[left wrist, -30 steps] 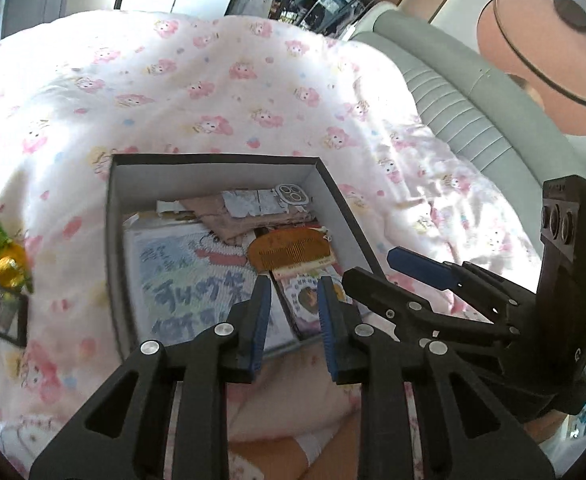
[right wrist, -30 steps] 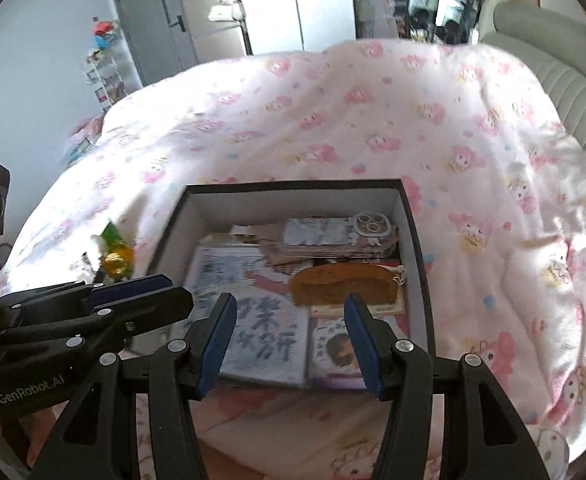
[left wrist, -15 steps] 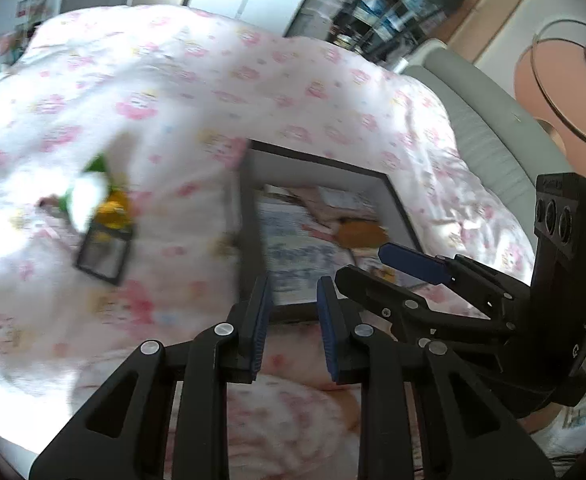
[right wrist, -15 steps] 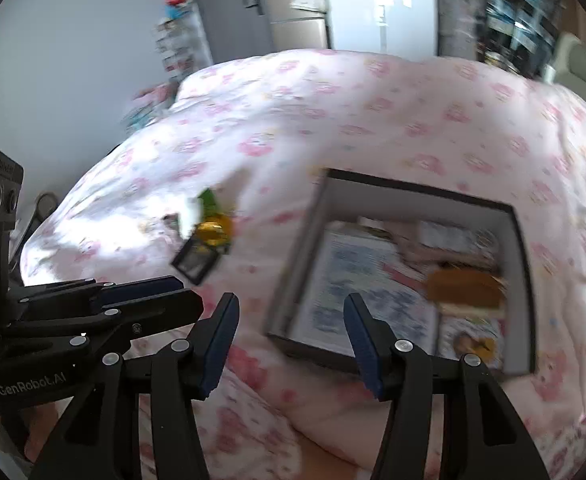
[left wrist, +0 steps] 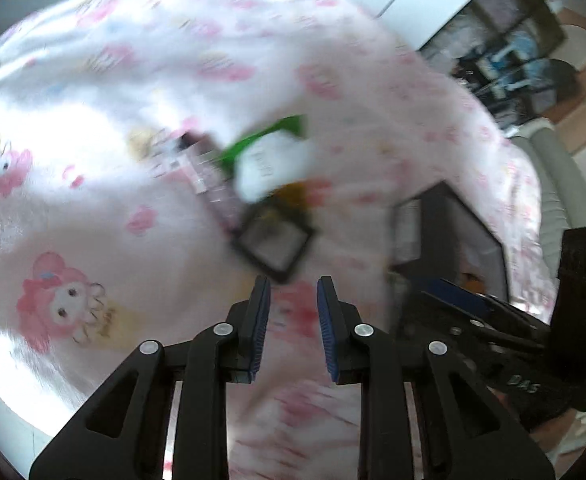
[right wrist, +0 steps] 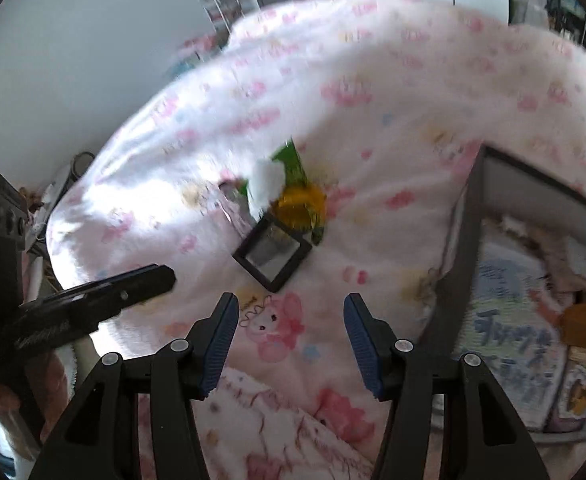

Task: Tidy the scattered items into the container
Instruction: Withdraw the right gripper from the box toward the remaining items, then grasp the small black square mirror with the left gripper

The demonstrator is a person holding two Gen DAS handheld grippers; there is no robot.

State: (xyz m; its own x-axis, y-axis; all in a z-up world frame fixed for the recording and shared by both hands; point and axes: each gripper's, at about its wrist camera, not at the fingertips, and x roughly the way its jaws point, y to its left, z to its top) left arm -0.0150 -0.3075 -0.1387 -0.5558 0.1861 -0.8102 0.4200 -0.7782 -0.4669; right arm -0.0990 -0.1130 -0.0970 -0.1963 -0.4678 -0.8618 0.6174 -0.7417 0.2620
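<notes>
A small pile of loose items lies on the pink printed blanket: a black square frame [left wrist: 273, 242] [right wrist: 271, 254], a gold foil piece [right wrist: 299, 208], a green and white packet [left wrist: 271, 156] [right wrist: 273, 178] and a pale printed strip [left wrist: 209, 178]. My left gripper [left wrist: 293, 308] is open by a narrow gap and empty, just short of the frame. My right gripper [right wrist: 291, 328] is open wide and empty, a little before the frame. The dark box [right wrist: 457, 240] [left wrist: 469, 224] at the right holds a printed booklet [right wrist: 505, 344], a brown comb [right wrist: 585, 322] and cards.
The blanket [right wrist: 373, 120] covers a bed. A grey padded headboard [left wrist: 561, 184] runs at the right. A grey wall [right wrist: 73, 60] and a shelf lie beyond the bed's left side. The left wrist view is blurred by motion.
Both grippers swung left from the box toward the pile of loose items, which now sits centred and closer in both views. The box slid to the right edge. Neither gripper's opening changed.
</notes>
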